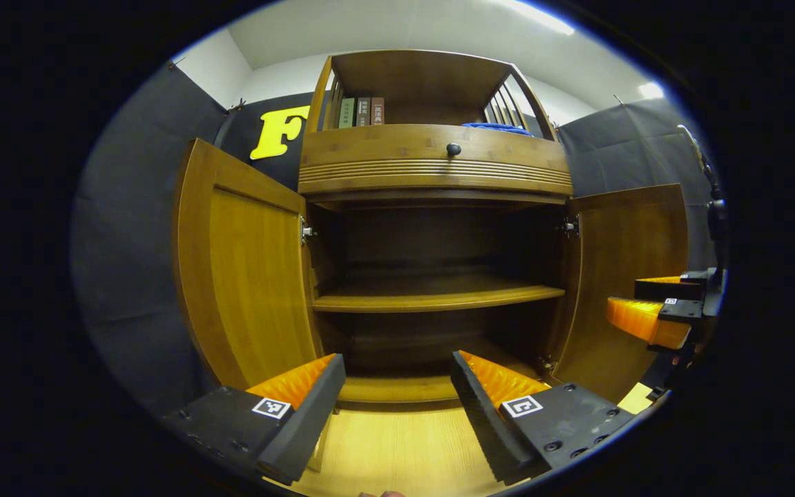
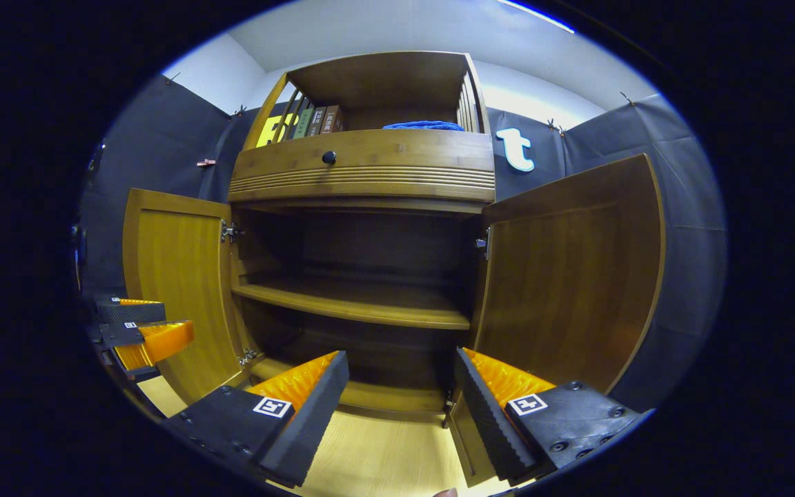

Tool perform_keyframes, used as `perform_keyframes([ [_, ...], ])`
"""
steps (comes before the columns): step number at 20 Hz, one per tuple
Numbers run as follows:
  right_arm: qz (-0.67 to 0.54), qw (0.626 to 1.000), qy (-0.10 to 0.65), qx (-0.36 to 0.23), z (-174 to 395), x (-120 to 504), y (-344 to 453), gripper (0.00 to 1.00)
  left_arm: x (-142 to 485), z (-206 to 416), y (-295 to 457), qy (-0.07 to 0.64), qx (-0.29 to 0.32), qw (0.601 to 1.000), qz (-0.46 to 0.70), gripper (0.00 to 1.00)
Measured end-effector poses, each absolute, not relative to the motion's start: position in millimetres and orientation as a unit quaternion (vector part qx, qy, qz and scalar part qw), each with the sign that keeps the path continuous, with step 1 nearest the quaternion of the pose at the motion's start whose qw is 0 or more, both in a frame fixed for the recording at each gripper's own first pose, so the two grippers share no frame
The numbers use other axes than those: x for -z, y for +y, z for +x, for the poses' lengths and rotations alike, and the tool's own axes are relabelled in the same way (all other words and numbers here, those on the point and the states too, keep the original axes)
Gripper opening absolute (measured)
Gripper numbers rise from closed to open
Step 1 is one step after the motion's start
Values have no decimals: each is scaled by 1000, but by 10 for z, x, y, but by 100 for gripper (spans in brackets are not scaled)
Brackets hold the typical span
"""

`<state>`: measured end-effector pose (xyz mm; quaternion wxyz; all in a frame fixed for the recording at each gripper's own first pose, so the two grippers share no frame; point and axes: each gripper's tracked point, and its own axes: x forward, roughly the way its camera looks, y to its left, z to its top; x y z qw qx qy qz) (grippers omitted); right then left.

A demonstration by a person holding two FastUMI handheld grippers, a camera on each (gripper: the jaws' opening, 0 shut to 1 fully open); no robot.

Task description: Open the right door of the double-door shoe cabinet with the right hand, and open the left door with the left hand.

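The wooden shoe cabinet [image 1: 432, 172] [image 2: 363, 172] stands ahead with both doors swung wide. Its left door [image 1: 246, 276] [image 2: 177, 276] and right door [image 1: 629, 276] [image 2: 570, 276] stand out to the sides, baring a dark inside with one shelf [image 1: 432, 298] [image 2: 356, 309]. My left gripper [image 1: 397, 386] is open, low before the cabinet's middle, with nothing between its fingers. My right gripper [image 2: 401, 390] is open too, in front of the right door's inner edge and apart from it. Each gripper turns up in the other's view, the right gripper [image 1: 660, 310] and the left gripper [image 2: 142, 331].
Above the doors runs a drawer with a dark knob [image 1: 453, 148] [image 2: 328, 157]. The open top shelf holds three books [image 1: 361, 112] [image 2: 315, 121] and a blue cloth [image 1: 497, 128] [image 2: 421, 125]. Pale wood floor [image 1: 397, 449] lies in front. Black cloth walls surround the booth.
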<state>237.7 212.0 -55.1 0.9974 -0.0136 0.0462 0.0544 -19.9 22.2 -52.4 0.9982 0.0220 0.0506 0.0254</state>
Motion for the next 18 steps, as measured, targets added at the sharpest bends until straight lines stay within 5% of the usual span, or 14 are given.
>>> perform_keyframes([
  [18,-8,997,50,-51,2507,603,2098,98,526,-72,229,49,-36,998,27,94],
])
